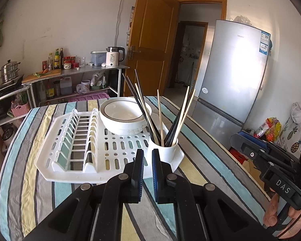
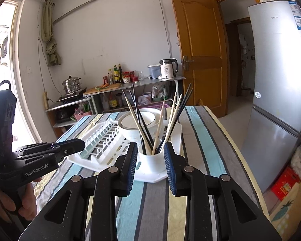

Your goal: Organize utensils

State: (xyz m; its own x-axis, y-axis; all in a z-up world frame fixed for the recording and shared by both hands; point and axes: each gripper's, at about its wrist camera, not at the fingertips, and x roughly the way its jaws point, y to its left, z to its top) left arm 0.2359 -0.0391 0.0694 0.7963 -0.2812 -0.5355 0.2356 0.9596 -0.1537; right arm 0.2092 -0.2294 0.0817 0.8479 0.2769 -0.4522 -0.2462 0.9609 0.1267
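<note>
A white cup (image 1: pixel 164 149) stands at the near right corner of a white dish rack (image 1: pixel 74 166). Several black and pale wooden chopsticks (image 1: pixel 160 118) stand in the cup. White bowls (image 1: pixel 121 118) sit on the rack behind it. My left gripper (image 1: pixel 147 154) hangs just in front of the rack, jaws nearly closed with a narrow gap, holding nothing. In the right wrist view my right gripper (image 2: pixel 150 147) is open and empty, its fingers on either side of the cup (image 2: pixel 151 160), close to it. The chopsticks (image 2: pixel 160 120) and the bowls (image 2: pixel 139 125) also show there.
The rack (image 2: pixel 102 162) rests on a table with a striped cloth (image 1: pixel 26 170). A silver fridge (image 1: pixel 230 80) stands to the right, beyond the table edge. A metal shelf with bottles and a kettle (image 1: pixel 113 57) is behind. The other gripper shows at each frame's side.
</note>
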